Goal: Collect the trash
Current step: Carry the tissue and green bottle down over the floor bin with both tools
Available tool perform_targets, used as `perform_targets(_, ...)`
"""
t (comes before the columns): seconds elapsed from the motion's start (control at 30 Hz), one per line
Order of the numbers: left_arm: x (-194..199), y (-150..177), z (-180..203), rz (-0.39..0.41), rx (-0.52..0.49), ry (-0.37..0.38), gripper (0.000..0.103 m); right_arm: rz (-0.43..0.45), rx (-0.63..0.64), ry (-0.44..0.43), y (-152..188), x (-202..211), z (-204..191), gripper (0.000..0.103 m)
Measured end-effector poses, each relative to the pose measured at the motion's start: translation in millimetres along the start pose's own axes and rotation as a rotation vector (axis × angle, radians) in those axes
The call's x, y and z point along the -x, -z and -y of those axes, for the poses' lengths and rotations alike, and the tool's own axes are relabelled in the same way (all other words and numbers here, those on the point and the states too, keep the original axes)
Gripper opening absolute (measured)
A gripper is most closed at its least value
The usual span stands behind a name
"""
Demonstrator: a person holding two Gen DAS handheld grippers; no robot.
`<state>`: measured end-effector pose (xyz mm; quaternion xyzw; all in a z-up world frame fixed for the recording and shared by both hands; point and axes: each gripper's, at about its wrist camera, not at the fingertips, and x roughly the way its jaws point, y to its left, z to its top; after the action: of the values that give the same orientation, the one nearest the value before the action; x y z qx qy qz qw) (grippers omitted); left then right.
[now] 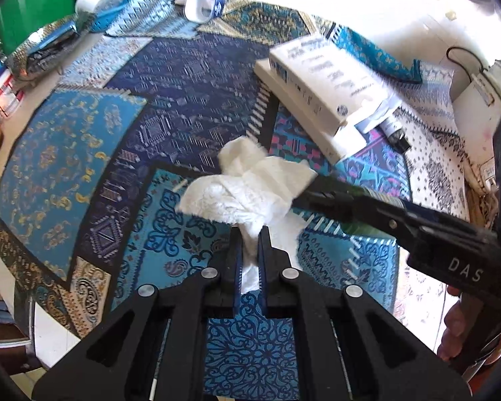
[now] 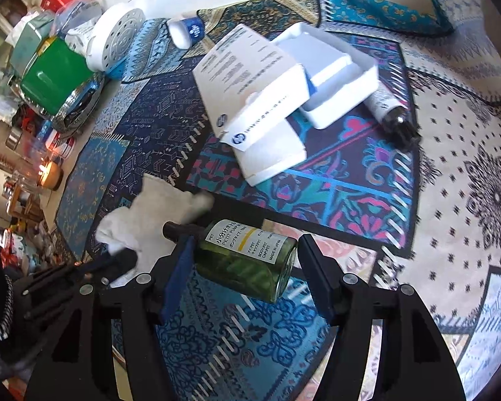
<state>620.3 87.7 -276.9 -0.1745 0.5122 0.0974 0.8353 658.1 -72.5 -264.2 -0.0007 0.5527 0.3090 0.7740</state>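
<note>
My left gripper (image 1: 249, 239) is shut on a crumpled white tissue (image 1: 247, 180) and holds it above the blue patterned tablecloth (image 1: 66, 167). The tissue also shows in the right wrist view (image 2: 150, 220), at the left. My right gripper (image 2: 245, 250) is open, its fingers on either side of a small green pump bottle (image 2: 247, 260) that lies on its side on the cloth. In the left wrist view the right gripper (image 1: 320, 197) reaches in from the right, beside the tissue, and hides most of the bottle.
White cardboard boxes (image 2: 267, 100) and a black-capped tube (image 2: 390, 113) lie beyond the bottle. A white and blue cup (image 2: 185, 30) lies on its side at the back. A green tin (image 2: 51, 77), jars and clutter crowd the left edge.
</note>
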Motion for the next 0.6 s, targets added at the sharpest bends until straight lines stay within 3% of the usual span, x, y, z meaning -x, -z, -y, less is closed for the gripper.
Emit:
perform_targets(0.3,56,-4,-1,0.099,-0.036,0.049,0.007,0.104,-0.061,0.053,22,53,-11,0.06)
perform_targets(0.6,115,28,-23,0.157,-0.177,0.126,0.007,0.246,-0.133,0.123,73,100,-56,0.06)
